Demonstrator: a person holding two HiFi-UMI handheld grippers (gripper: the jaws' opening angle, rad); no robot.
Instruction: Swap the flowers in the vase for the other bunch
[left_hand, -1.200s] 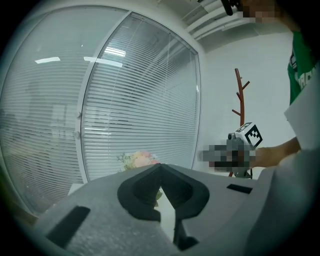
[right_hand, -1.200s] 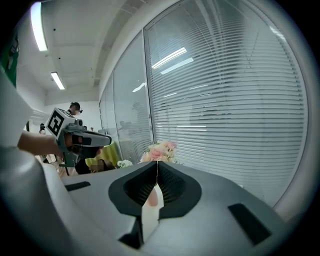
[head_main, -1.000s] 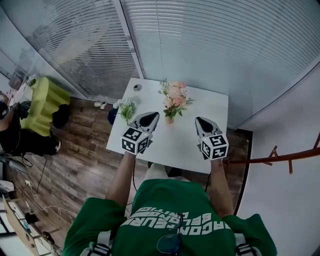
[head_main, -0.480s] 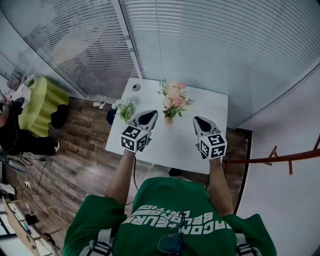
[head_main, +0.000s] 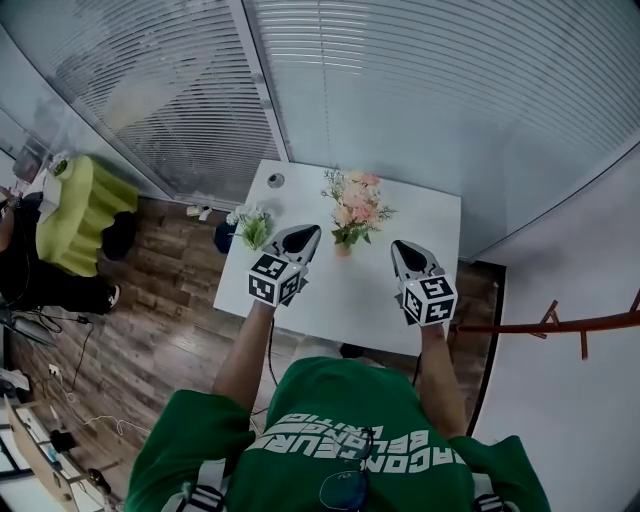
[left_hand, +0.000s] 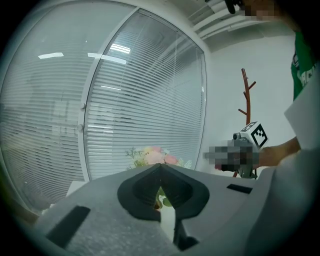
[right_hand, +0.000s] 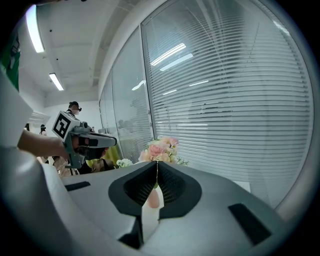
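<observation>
Green T-shirt (head_main: 300, 395); white lettering (head_main: 345, 440)

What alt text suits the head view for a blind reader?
Seen from above, a person in a green shirt holds the shut left gripper and shut right gripper over a white square table, either side of pink flowers in a small vase; a white-flowered bunch sits at its left edge.

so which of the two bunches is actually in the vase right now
The pink bunch: it stands upright in the vase midway across the table. The white bunch sits apart at the left edge.
</observation>
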